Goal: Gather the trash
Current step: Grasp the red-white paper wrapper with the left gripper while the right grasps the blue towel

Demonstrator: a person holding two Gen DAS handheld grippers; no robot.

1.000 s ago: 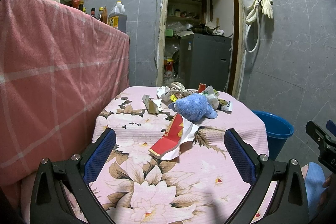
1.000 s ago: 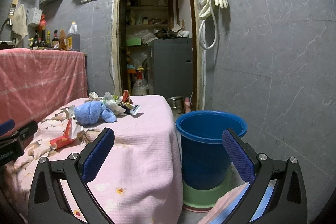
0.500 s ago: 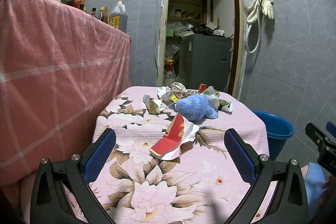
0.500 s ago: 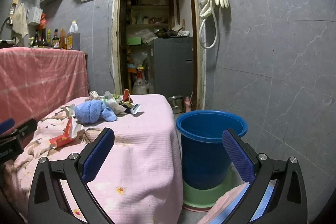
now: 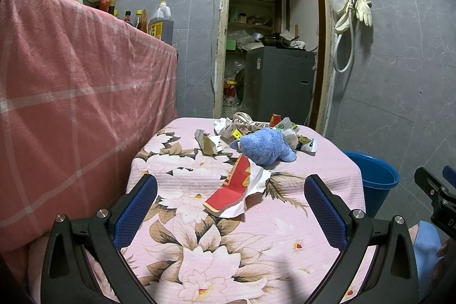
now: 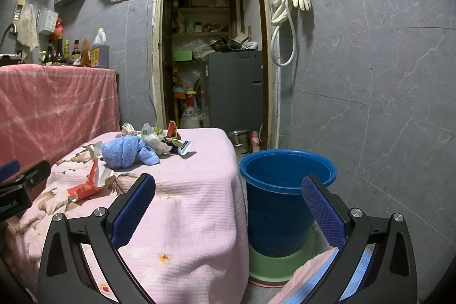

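A torn red and white paper wrapper [image 5: 236, 190] lies on the pink flowered tablecloth [image 5: 256, 247], just ahead of my open left gripper [image 5: 230, 190]. Behind it sits a blue fluffy cloth [image 5: 263, 146] with crumpled wrappers [image 5: 245, 126] and a torn carton piece [image 5: 209, 143] around it. My right gripper [image 6: 228, 190] is open and empty, hanging off the table's right corner, near a blue bucket [image 6: 285, 190] on the floor. The same cloth [image 6: 125, 151] and red wrapper [image 6: 85, 185] show at the left of the right wrist view.
A pink checked cloth [image 5: 71, 104] covers a higher counter on the left, with bottles [image 5: 159, 24] on top. A doorway [image 5: 270, 47] behind the table opens on a grey appliance [image 5: 279, 84]. The bucket stands on a green basin [image 6: 273, 267] by the grey tiled wall.
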